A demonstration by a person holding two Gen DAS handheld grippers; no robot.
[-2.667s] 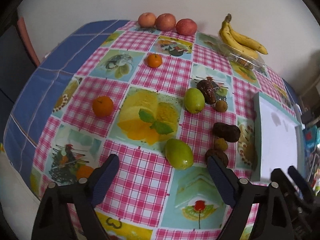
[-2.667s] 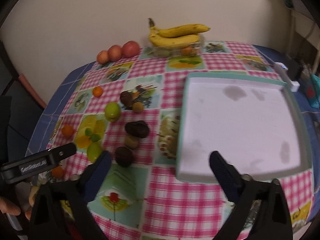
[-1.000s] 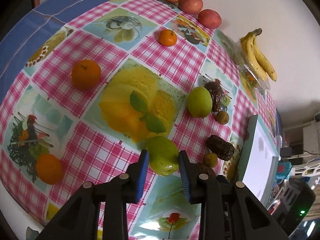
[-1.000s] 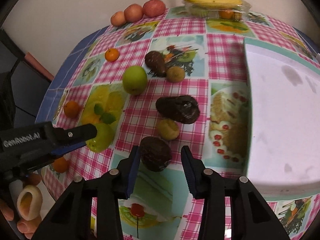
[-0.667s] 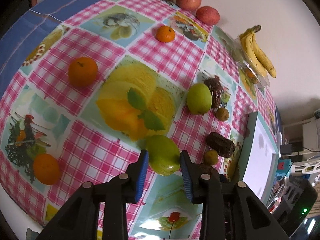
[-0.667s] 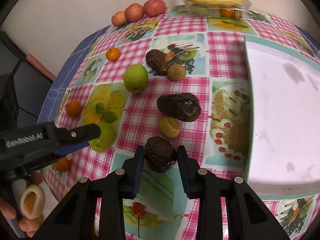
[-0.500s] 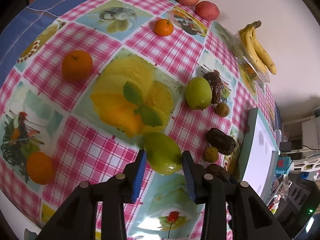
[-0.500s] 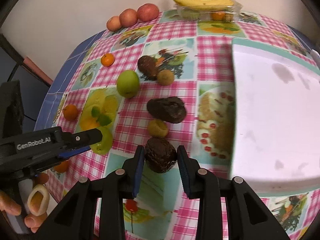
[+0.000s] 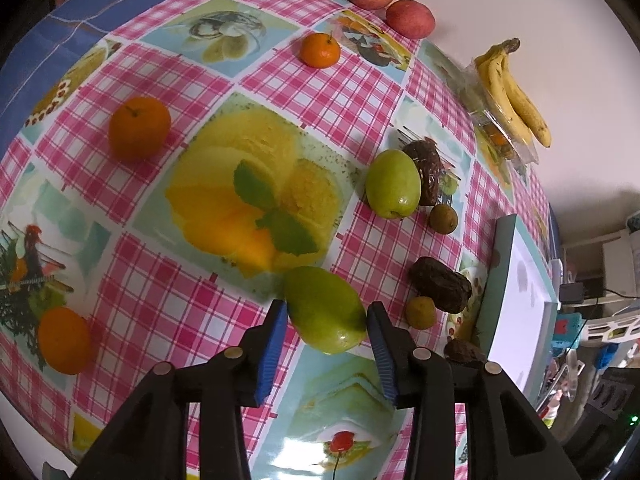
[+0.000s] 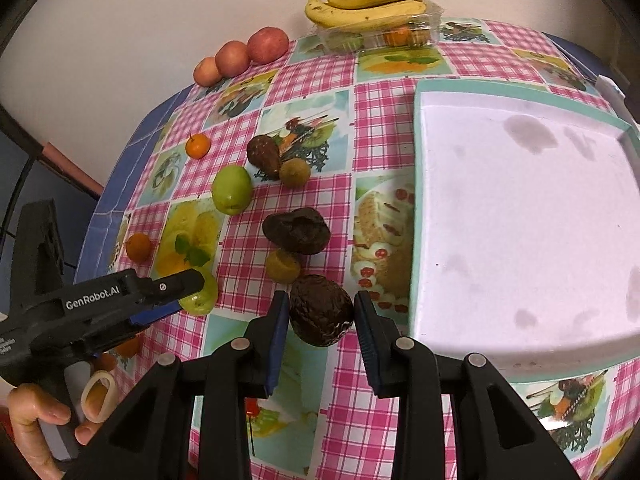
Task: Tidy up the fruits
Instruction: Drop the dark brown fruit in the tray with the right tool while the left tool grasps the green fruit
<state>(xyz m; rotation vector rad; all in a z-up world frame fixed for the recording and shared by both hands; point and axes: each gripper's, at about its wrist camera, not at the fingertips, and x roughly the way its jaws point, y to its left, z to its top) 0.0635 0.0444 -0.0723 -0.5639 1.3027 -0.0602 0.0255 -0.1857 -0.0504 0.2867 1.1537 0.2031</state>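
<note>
The left hand-held gripper [image 9: 326, 322] has its blue pads closed against both sides of a green mango [image 9: 325, 309], which sits on the checked surface [image 9: 160, 292] well to the left of the white tray [image 9: 516, 292]. The right hand-held gripper [image 10: 318, 312] clamps a dark brown avocado [image 10: 321, 310] in the same way, just left of the tray [image 10: 520, 220]. The tray holds no fruit. Left of the tray lie another avocado [image 10: 296, 231], a small brownish fruit [image 10: 283, 266], a green apple [image 10: 232, 195], a brown pear-shaped fruit [image 10: 264, 156] and a kiwi [image 10: 295, 173]. Beyond the tray, bananas [image 10: 368, 2] rest on a clear box, and three red apples [image 10: 240, 58] line the wall. A hand [image 10: 36, 424] grips the left tool.
</note>
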